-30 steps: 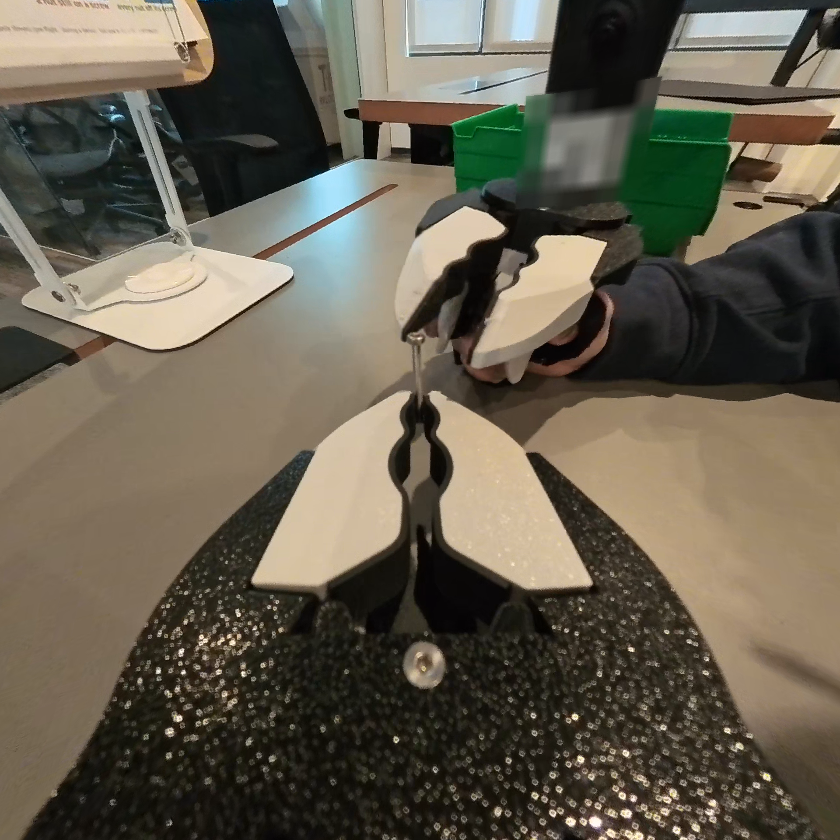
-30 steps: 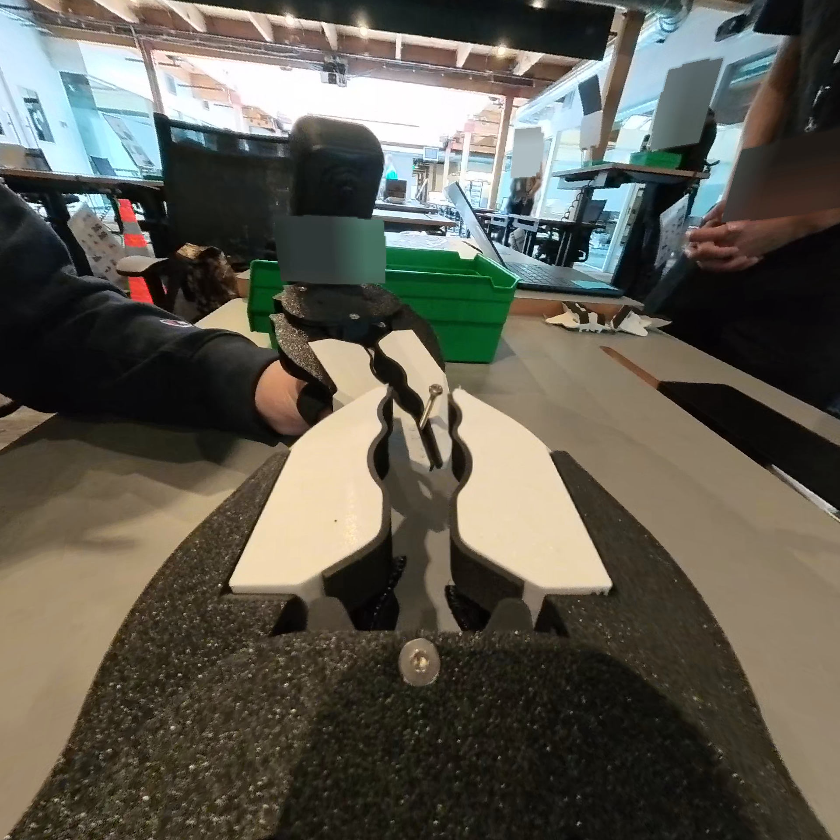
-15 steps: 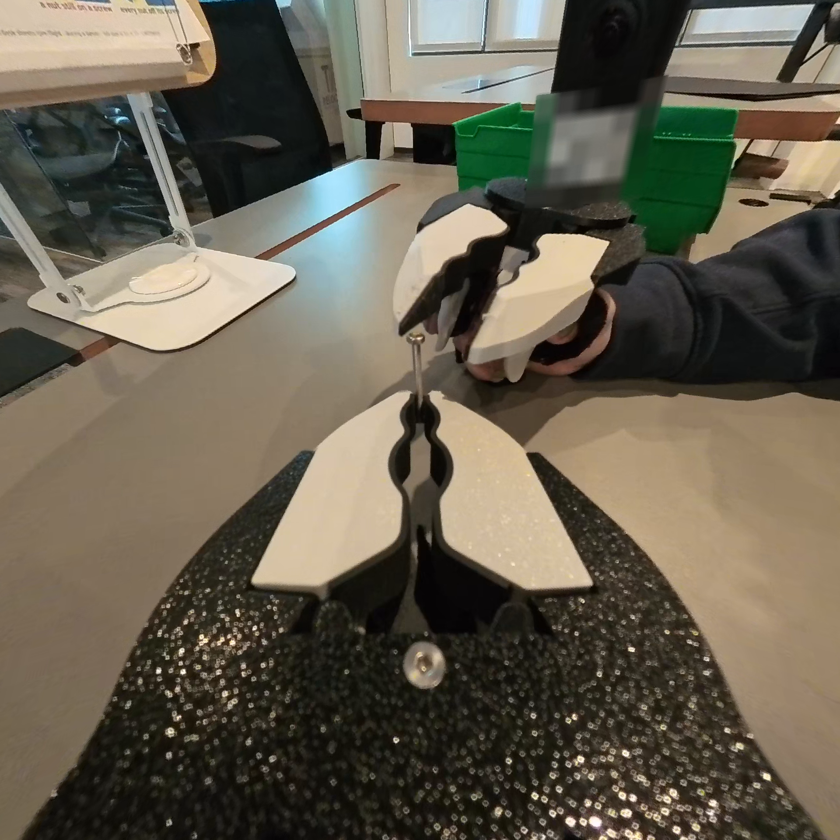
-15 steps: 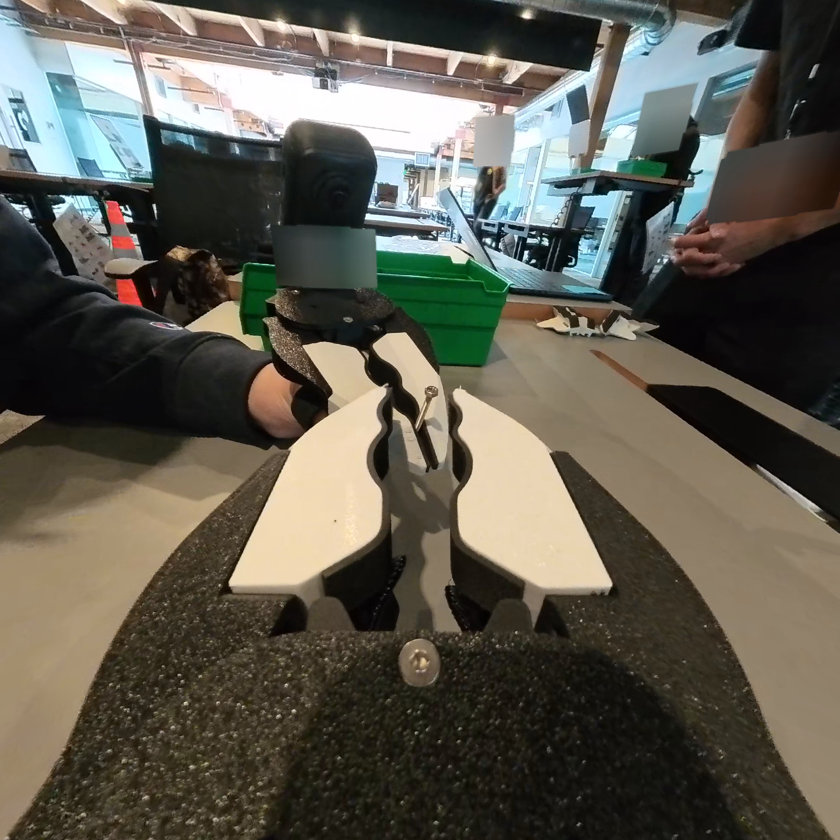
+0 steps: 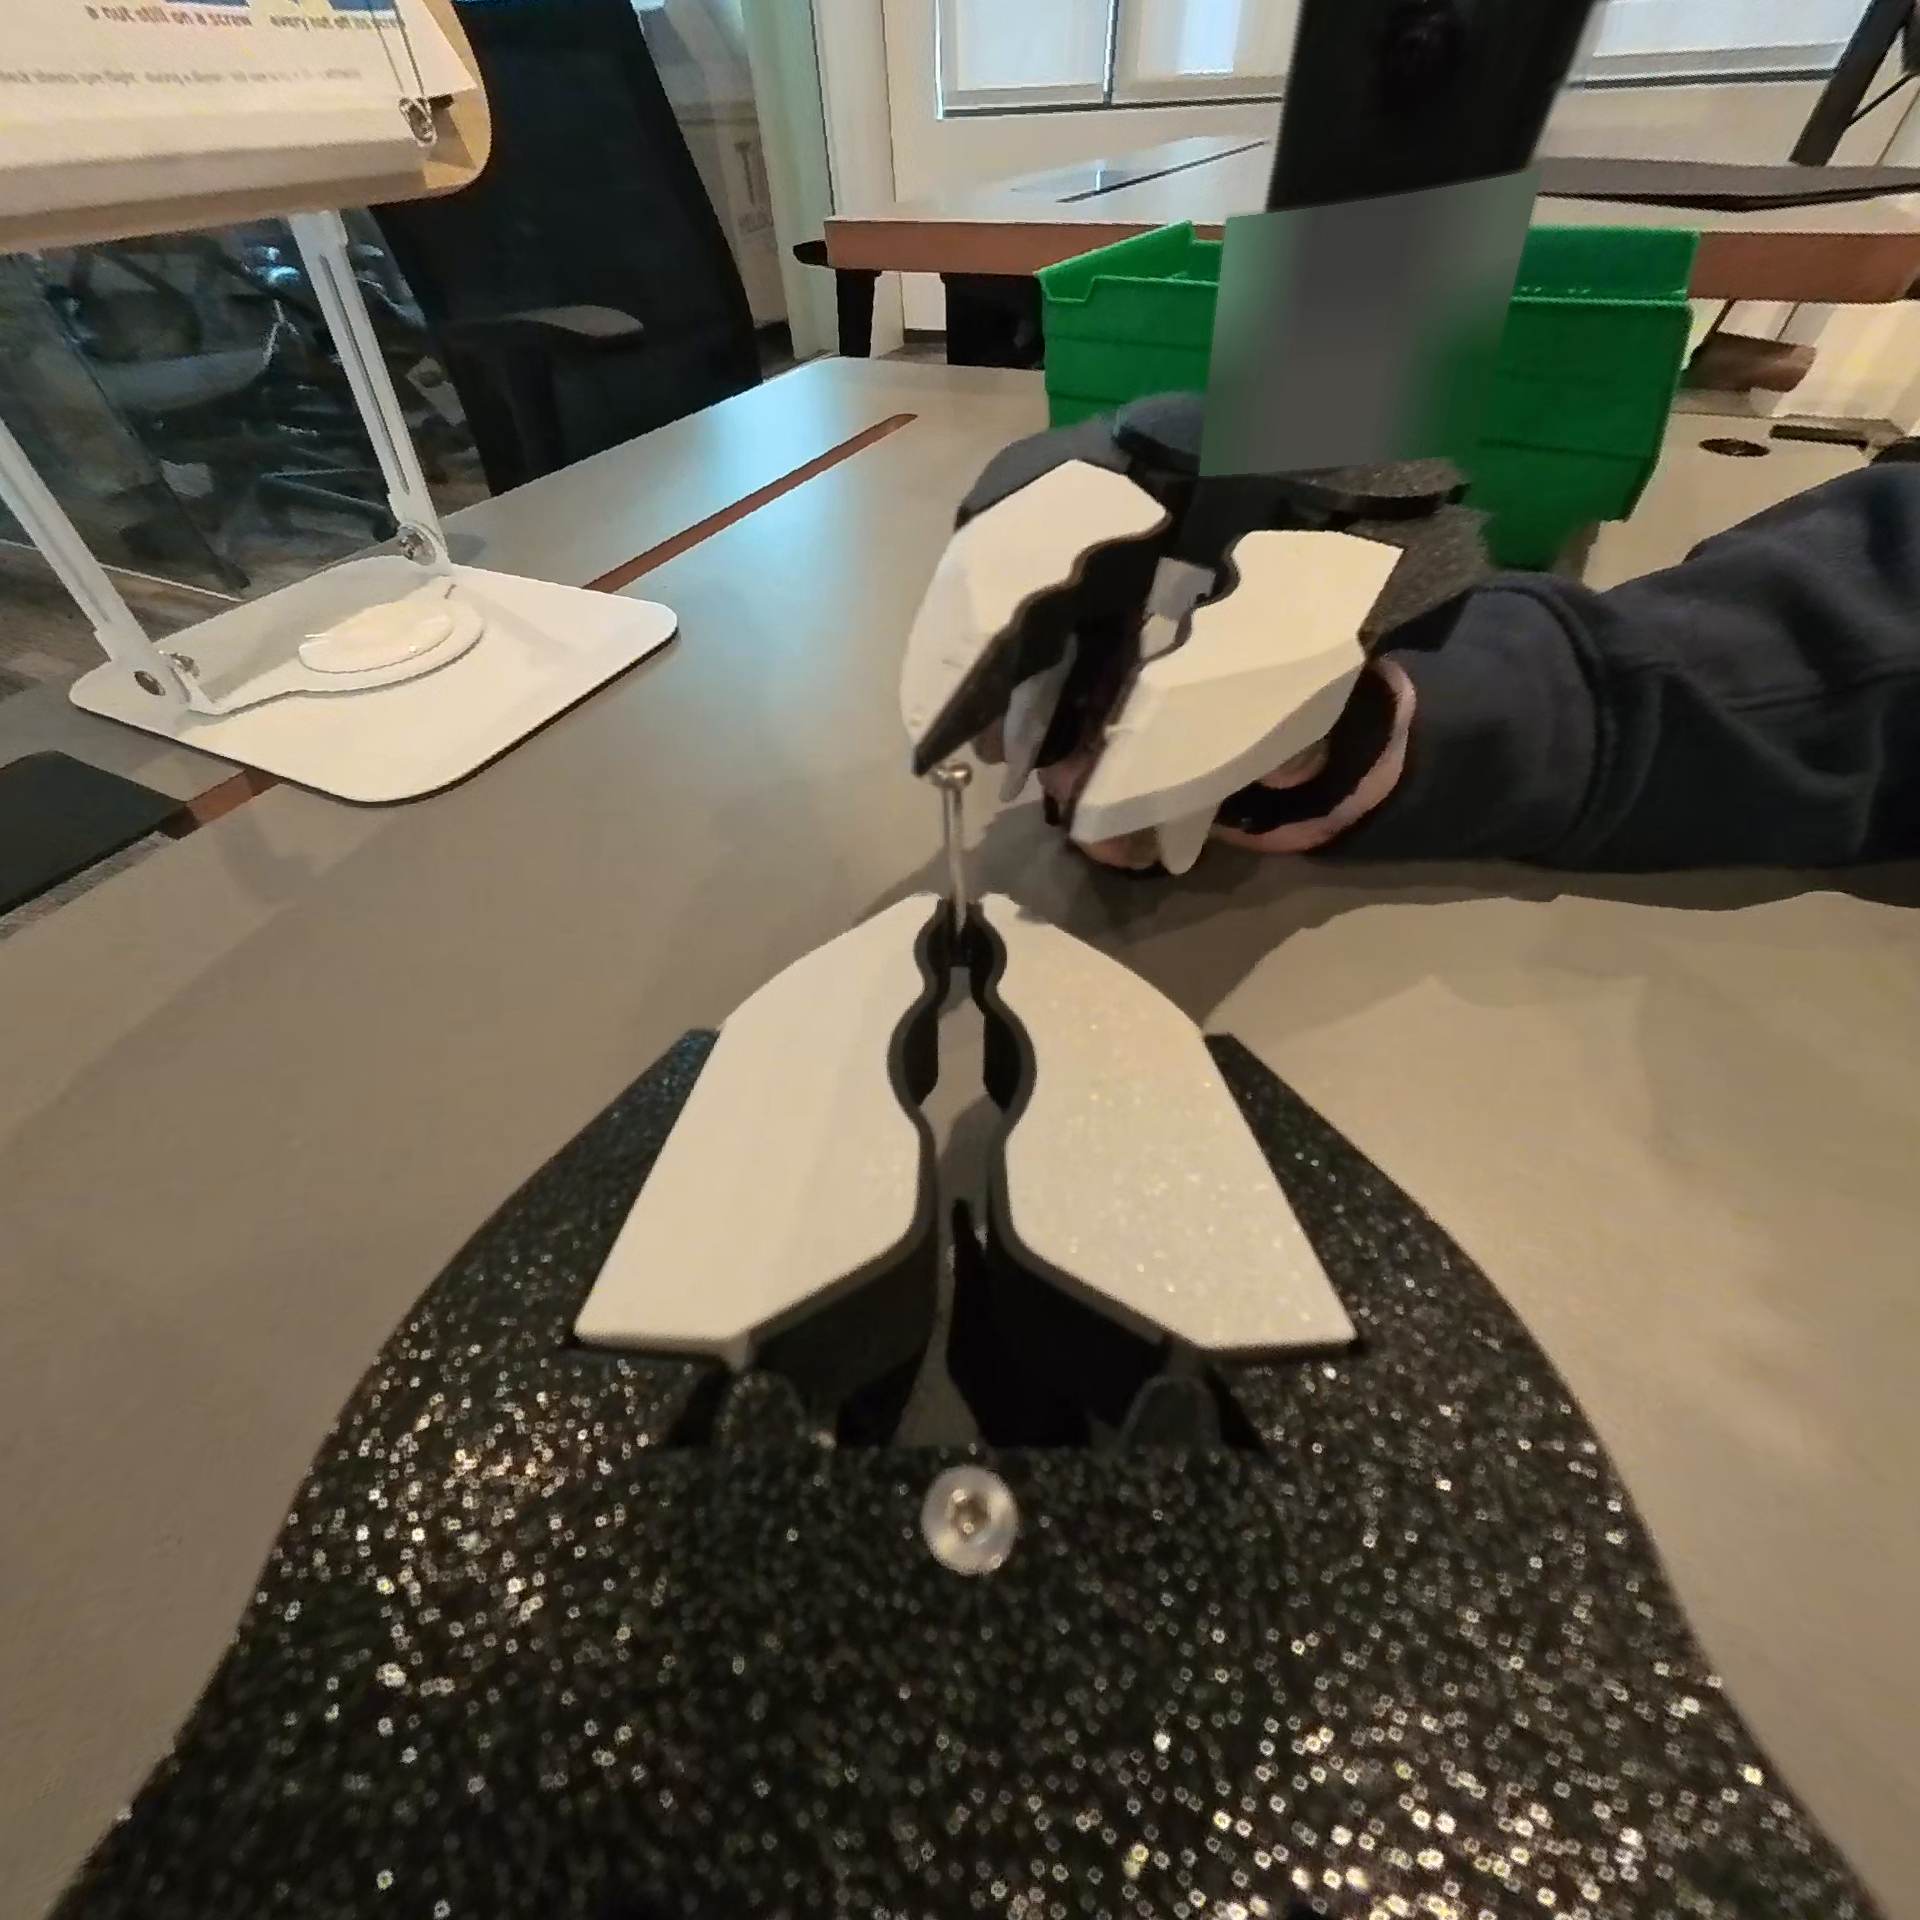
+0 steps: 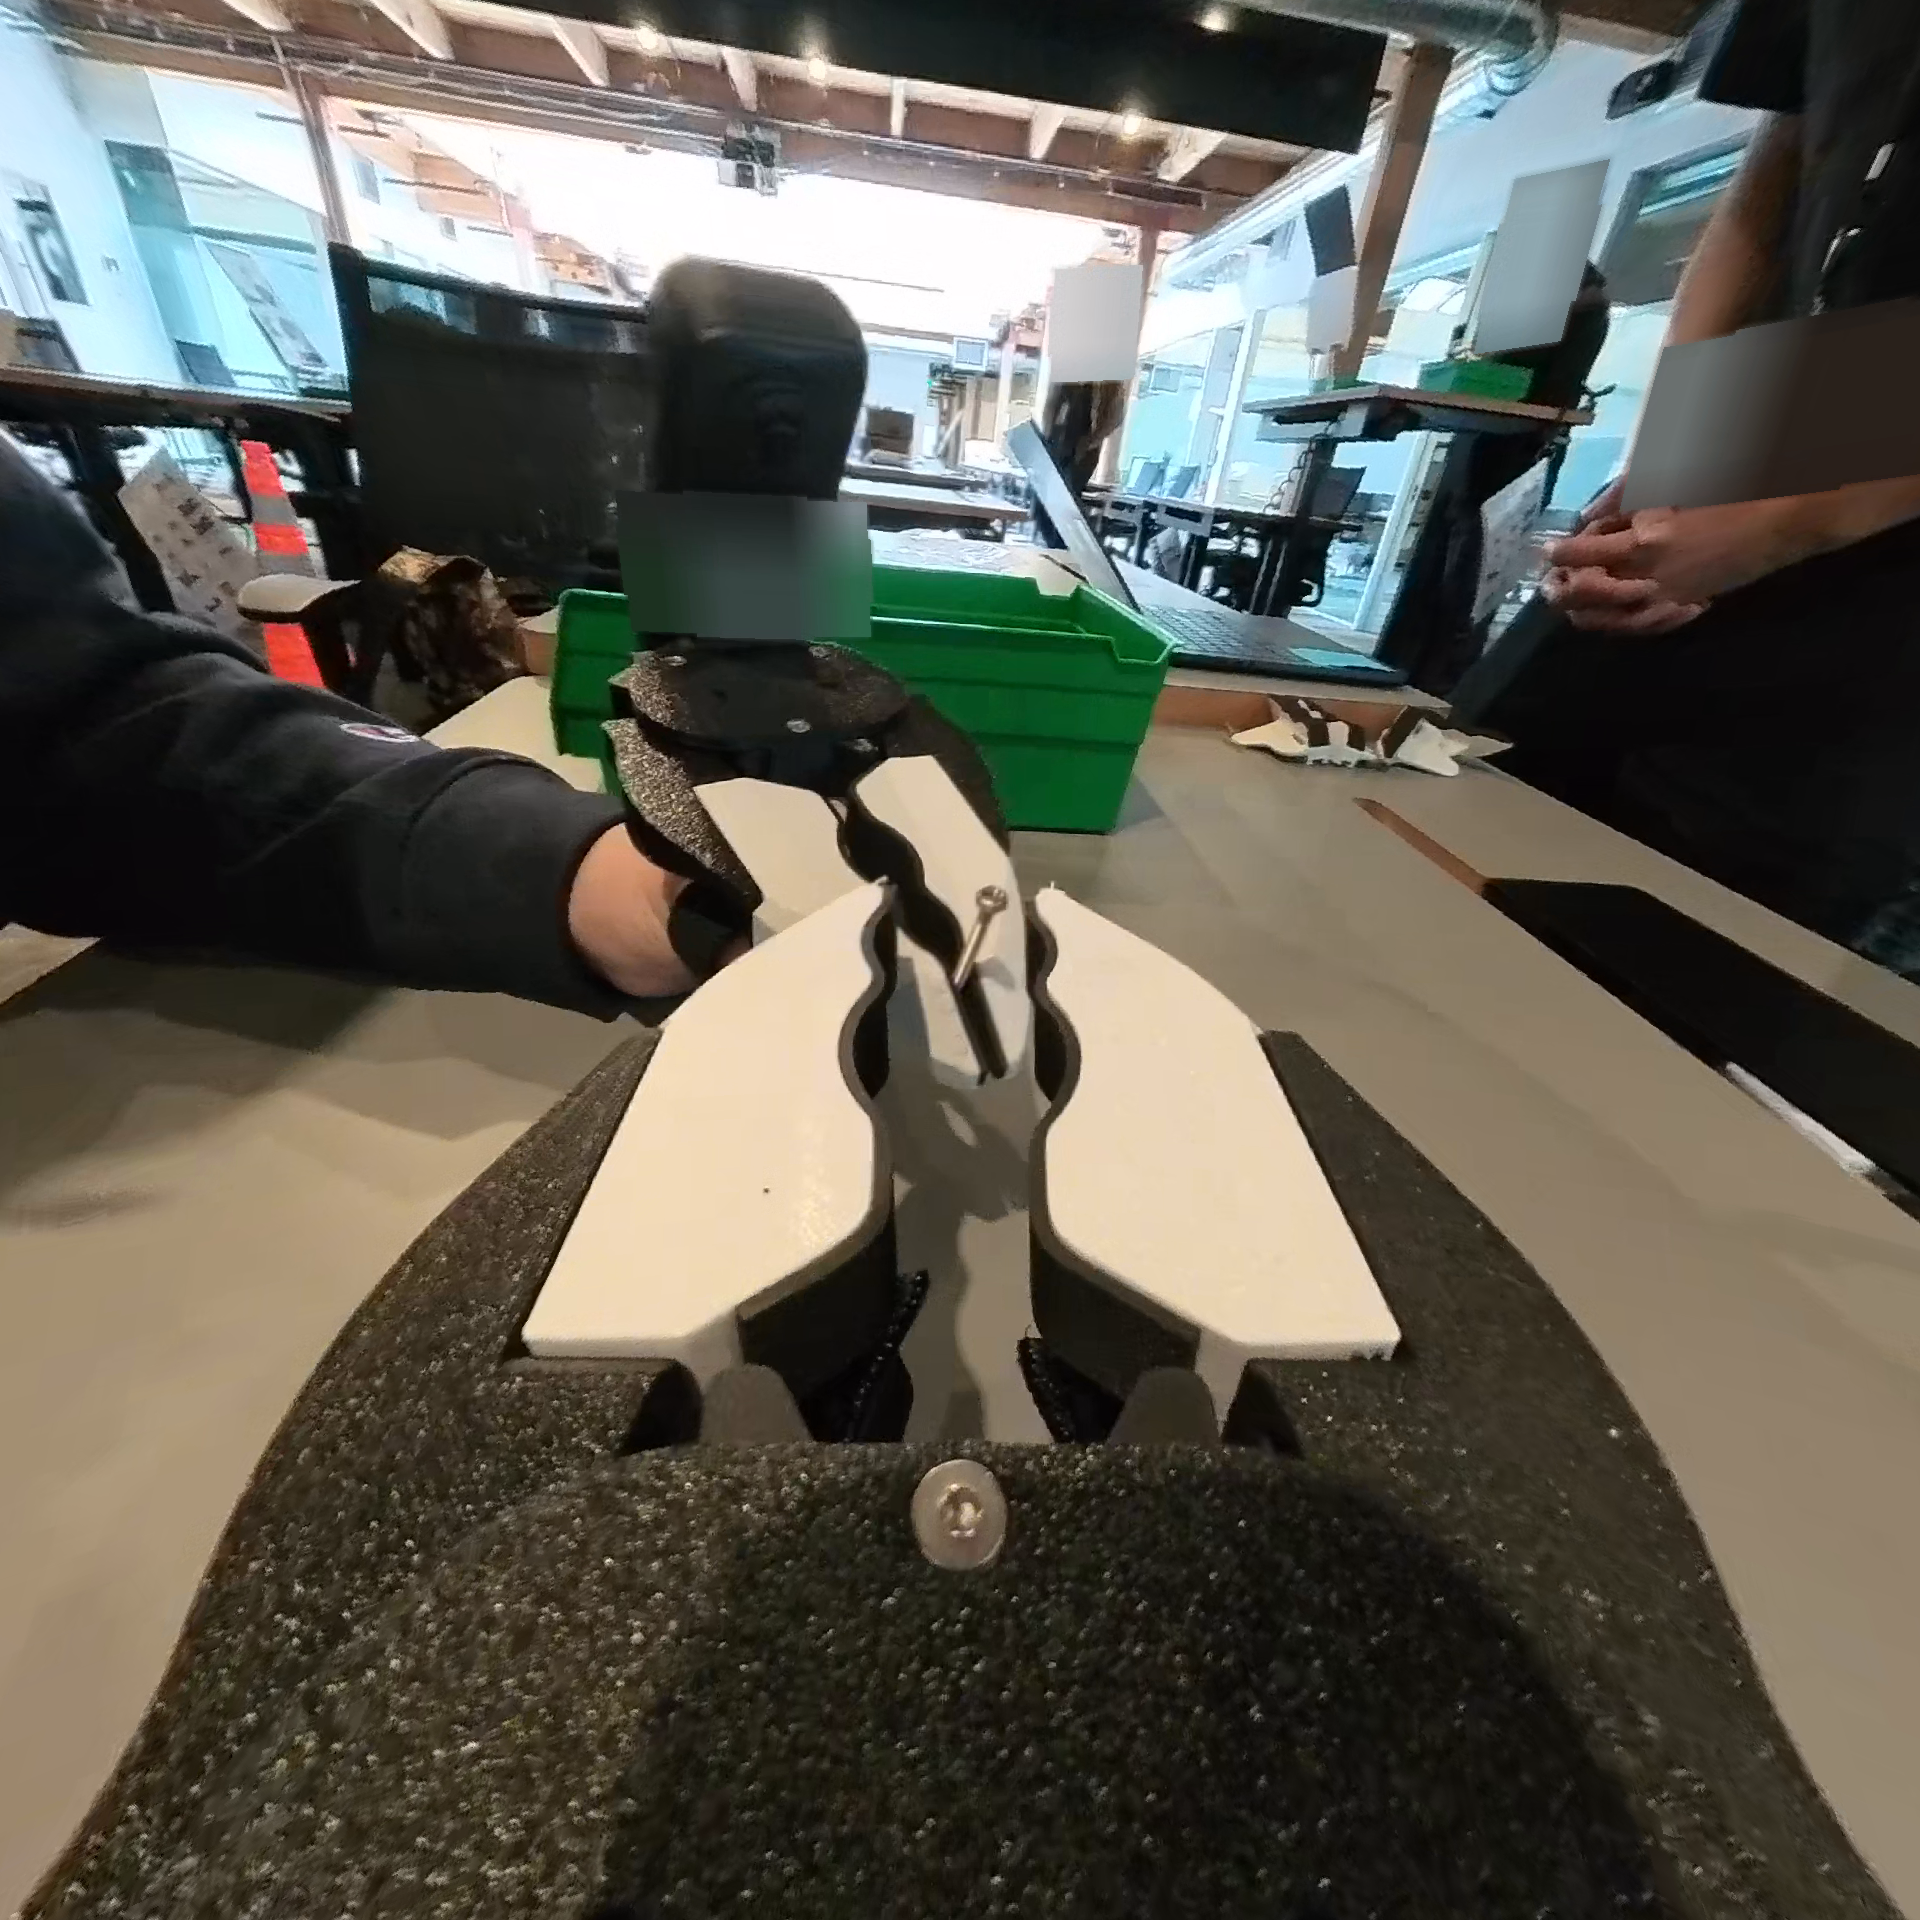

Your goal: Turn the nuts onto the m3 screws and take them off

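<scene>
My left gripper is shut on a thin silver screw. The screw's shank stands up out of the fingertips, with the head on top. No nut shows on the screw. My right gripper faces it, tilted down and open, with one dark fingertip right at the screw head. In the right wrist view my right gripper is open and holds nothing. The left gripper with the screw reaches into the gap between the right fingers, and the pads do not press on it.
A green bin stands at the back of the grey table and also shows in the right wrist view. A white stand base is at the left. A laptop, a black mat and a standing person are at the right.
Almost nothing has changed. The left gripper stays shut on the screw, and the right gripper stays open around the screw head, shifted only slightly.
</scene>
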